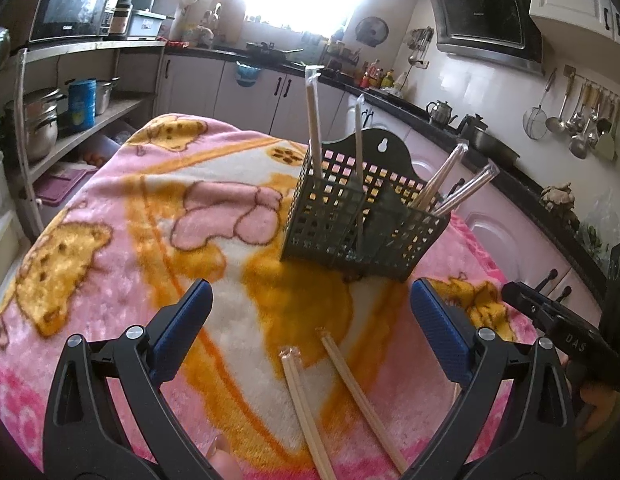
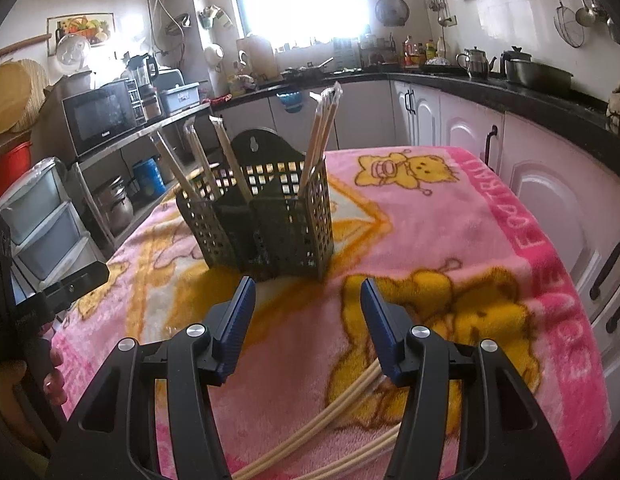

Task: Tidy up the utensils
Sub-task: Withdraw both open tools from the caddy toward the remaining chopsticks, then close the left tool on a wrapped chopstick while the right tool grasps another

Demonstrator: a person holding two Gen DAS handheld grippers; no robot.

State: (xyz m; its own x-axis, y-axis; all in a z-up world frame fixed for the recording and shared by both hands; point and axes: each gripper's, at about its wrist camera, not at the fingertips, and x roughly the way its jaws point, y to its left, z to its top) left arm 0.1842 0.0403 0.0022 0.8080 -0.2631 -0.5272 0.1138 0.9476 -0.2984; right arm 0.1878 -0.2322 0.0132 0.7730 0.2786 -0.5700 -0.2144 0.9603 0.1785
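A dark green slotted utensil holder point(image 1: 362, 216) stands on the pink blanket, with several wrapped chopstick pairs point(image 1: 315, 128) upright in its compartments. It also shows in the right wrist view point(image 2: 266, 220). Two wrapped chopstick pairs point(image 1: 334, 396) lie on the blanket between my left gripper's fingers. My left gripper point(image 1: 310, 320) is open and empty above them. My right gripper point(image 2: 308, 312) is open and empty, with loose chopsticks point(image 2: 330, 420) lying on the blanket below it.
The table is covered by a pink and yellow cartoon blanket point(image 1: 130, 240). The right gripper's body point(image 1: 558, 328) is at the right edge of the left wrist view. A shelf with pots point(image 1: 42, 120) stands left; kitchen counters point(image 2: 510, 92) run behind.
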